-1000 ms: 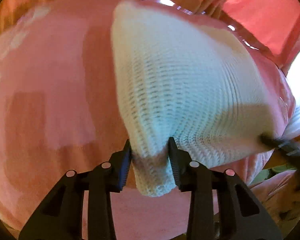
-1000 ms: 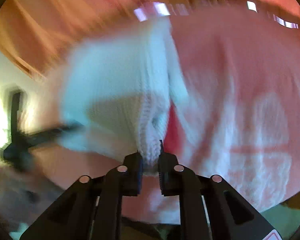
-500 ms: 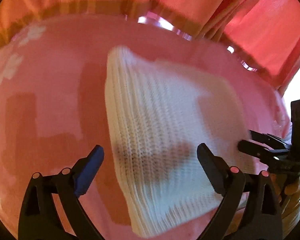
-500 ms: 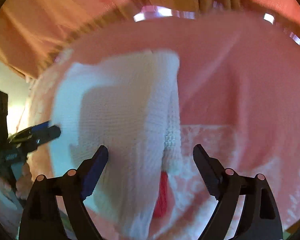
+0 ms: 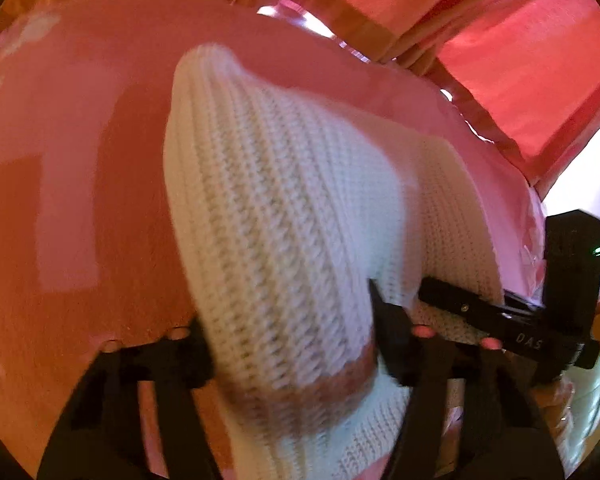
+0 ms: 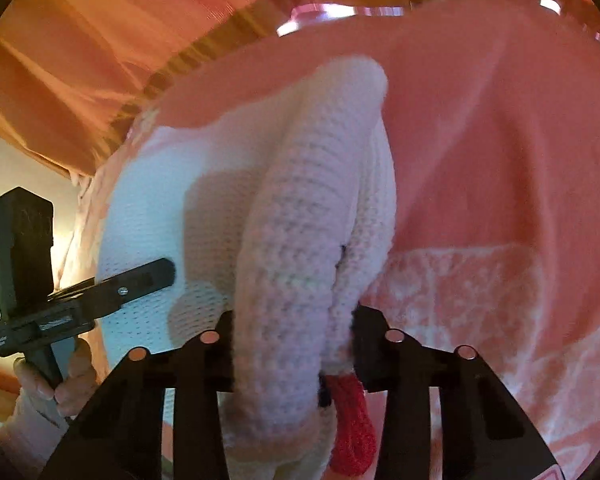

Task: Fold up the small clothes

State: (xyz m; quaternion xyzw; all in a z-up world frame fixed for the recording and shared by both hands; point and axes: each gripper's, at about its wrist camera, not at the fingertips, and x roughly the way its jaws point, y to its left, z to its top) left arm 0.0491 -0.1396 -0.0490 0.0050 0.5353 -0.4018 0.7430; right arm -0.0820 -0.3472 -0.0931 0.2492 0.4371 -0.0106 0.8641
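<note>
Jaws: I had both pairs clamped on one white knit garment (image 5: pixel 284 216), left gripper (image 5: pixel 290 344) and right gripper (image 6: pixel 292 344).
Surface: one pink cloth (image 6: pixel 500 152), open around it.

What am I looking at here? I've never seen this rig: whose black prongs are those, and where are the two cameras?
No robot: a person holds a handheld two-finger gripper in each hand, and each carries a fisheye camera looking along its fingers. The left wrist view shows the left gripper with its fingers closed around a fold of a white knit garment, and the right gripper appears at its right edge. The right wrist view shows the right gripper clamping another bunched part of the garment, with the left gripper and the hand holding it at its left edge. The garment lies on a pink cloth-covered surface. A red trim piece hangs below.
</note>
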